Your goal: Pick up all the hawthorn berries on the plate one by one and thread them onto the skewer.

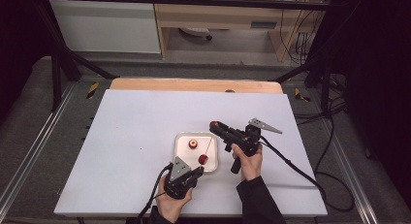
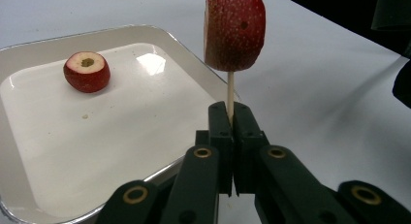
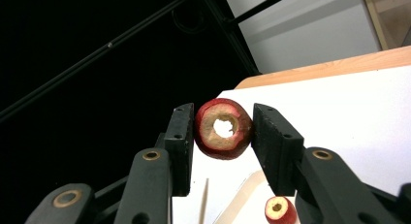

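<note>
High view first: I see no readable writing, just a white table (image 1: 145,136) on a wooden top, dark frame and shelving behind. My left gripper (image 1: 186,178), near the tray (image 1: 181,153), pinches a skewer (image 2: 230,95) carrying a fruit piece (image 2: 235,30). Left gripper view: another piece (image 2: 87,71) lies on the tray. Right gripper view: my right gripper (image 3: 224,136) clamps a cored fruit ring (image 3: 223,128).

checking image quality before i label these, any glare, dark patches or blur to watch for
Left gripper view: sharp, with a bright glare patch on the white tray behind the skewered fruit piece. Right gripper view: the left half is near-black background, while the cored fruit ring in the right tool is lit and clear. High view: soft, small detail, dark corners around the white table.
</note>
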Tool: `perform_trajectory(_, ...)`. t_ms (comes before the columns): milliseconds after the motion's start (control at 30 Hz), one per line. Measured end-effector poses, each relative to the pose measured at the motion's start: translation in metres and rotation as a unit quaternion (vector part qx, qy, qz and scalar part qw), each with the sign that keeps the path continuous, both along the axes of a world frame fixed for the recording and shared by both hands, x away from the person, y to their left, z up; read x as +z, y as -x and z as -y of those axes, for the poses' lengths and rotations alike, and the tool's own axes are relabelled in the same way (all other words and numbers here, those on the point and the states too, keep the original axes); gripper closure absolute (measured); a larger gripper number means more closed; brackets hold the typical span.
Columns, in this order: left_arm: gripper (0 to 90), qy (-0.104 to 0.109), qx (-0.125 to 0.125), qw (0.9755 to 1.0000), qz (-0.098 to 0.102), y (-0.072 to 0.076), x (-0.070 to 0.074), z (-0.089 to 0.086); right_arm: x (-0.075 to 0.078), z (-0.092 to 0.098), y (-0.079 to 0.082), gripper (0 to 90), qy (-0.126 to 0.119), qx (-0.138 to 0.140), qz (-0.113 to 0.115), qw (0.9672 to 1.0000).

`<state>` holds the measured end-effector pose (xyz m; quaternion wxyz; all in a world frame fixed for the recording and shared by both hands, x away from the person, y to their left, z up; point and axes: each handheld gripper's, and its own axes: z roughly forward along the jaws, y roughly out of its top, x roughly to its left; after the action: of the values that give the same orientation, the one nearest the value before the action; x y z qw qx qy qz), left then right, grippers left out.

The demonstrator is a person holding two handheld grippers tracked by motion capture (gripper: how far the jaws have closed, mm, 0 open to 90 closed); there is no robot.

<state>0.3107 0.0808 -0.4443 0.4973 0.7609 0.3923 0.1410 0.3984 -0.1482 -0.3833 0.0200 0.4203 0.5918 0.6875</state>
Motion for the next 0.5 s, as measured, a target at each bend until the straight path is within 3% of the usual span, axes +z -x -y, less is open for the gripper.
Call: perform_trajectory(500, 88.4, 0.010, 0.009, 0.9999, -0.005, -0.0013, 0.0002, 0.0017, -0.0045, -0.0053, 0.0045, 61.4, -0.010, -0.001, 0.006, 0.9999)
